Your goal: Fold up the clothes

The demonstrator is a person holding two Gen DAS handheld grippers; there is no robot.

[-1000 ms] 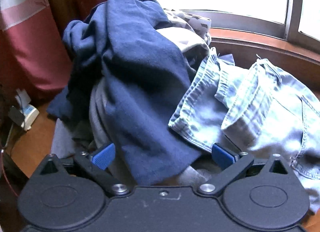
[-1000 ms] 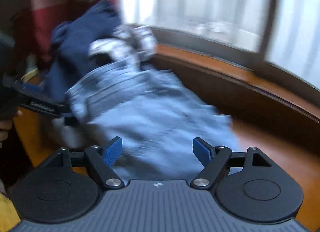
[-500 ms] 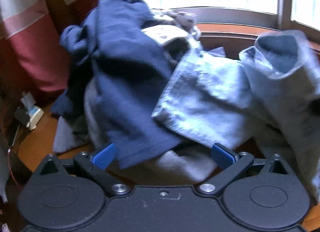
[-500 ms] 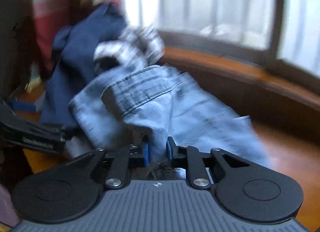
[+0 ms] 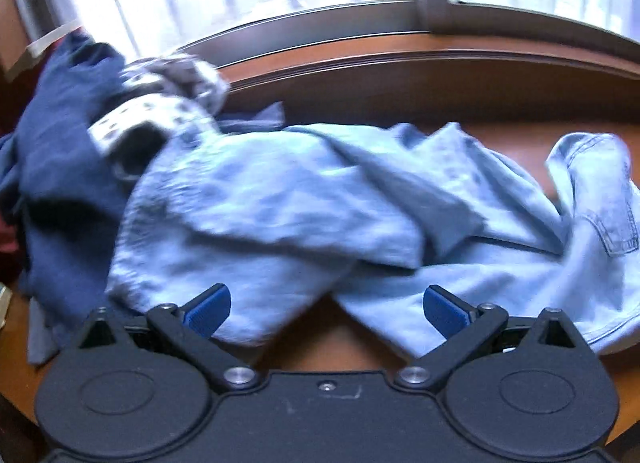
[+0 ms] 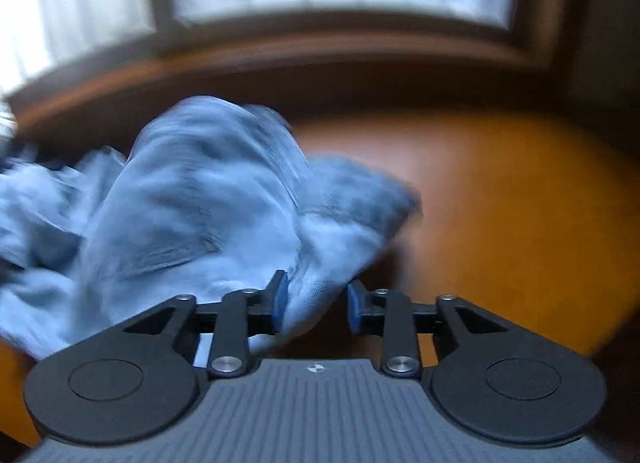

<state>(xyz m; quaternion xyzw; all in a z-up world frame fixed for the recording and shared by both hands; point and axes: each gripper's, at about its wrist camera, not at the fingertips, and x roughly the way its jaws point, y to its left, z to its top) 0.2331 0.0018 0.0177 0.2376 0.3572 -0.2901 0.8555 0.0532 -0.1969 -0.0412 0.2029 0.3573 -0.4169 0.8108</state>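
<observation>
Light blue jeans (image 5: pixel 280 215) lie crumpled across the wooden table (image 5: pixel 500 135), their left end against a pile of clothes. My left gripper (image 5: pixel 326 309) hovers wide open over the near edge of the jeans, gripping nothing. In the blurred right wrist view a bunched fold of the jeans (image 6: pixel 200 203) runs between the fingers of my right gripper (image 6: pixel 316 303). Its jaws are opening. The fold touches the left pad (image 6: pixel 280 299), and a gap shows at the right pad (image 6: pixel 354 305).
A navy garment (image 5: pixel 60 167) and a white patterned one (image 5: pixel 160 103) are heaped at the left. A raised wooden sill (image 5: pixel 400 63) and a window run along the back. Bare table (image 6: pixel 500 203) shows to the right of the jeans.
The right gripper shut on the jeans, dragged them right off the pile, and its jaws have now parted. Both views swung right, and the jeans now lie stretched over the table.
</observation>
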